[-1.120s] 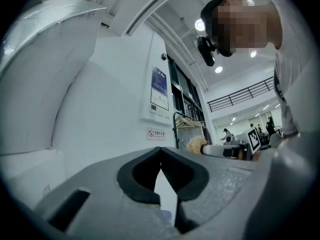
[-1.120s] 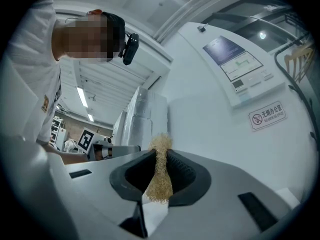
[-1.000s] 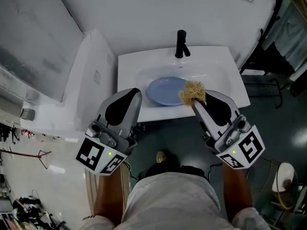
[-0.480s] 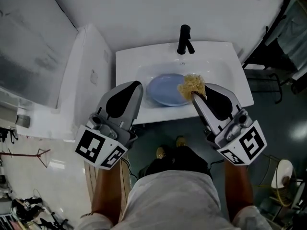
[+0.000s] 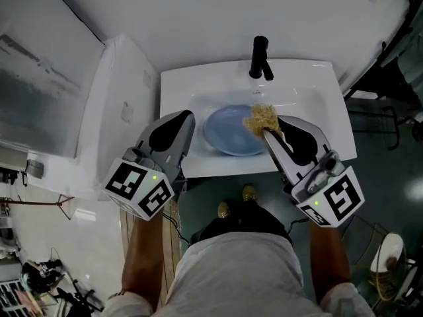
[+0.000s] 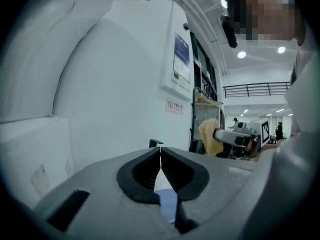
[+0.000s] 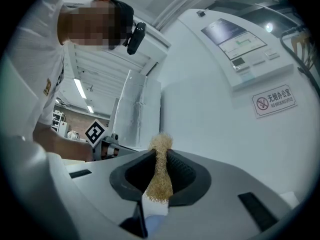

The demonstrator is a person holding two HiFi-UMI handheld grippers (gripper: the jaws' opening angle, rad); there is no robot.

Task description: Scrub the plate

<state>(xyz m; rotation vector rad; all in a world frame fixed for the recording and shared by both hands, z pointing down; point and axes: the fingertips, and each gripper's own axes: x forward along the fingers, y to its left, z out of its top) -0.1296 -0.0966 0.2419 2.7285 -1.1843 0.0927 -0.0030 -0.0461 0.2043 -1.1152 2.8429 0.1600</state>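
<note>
Right gripper (image 7: 160,156): jaws clamped on a tuft of tan fibrous scrub pad (image 5: 262,117), which bulges out past my fingertips and hangs a little below them; the bite is narrow, through the pad's middle. Left gripper (image 6: 160,156): jaws pressed together, tips meeting, nothing between them. The blue plate (image 5: 228,131) lies flat in the white sink (image 5: 198,84), ahead of and below both sets of fingertips, roughly between them, closer to my right side. The pad sits over the plate's right rim; whether it touches I cannot tell from above. The black faucet (image 5: 260,58) stands just beyond the pad, at the far edge of the basin. Risks, as I judge them: the plate is loose, with no jaw on it, so a sideways scrub stroke would likely push or spin it across the slick basin and knock it against the wall rather than clean it. The thin pinch on the pad could slip under drag, leaving the pad behind on the plate. A long forward stroke could carry my right fingertips into the faucet. My left jaws would need to part before they could steady the rim. Count: one plate, one scrub pad, one faucet, one sink, two grippers, one marker cube on each
</note>
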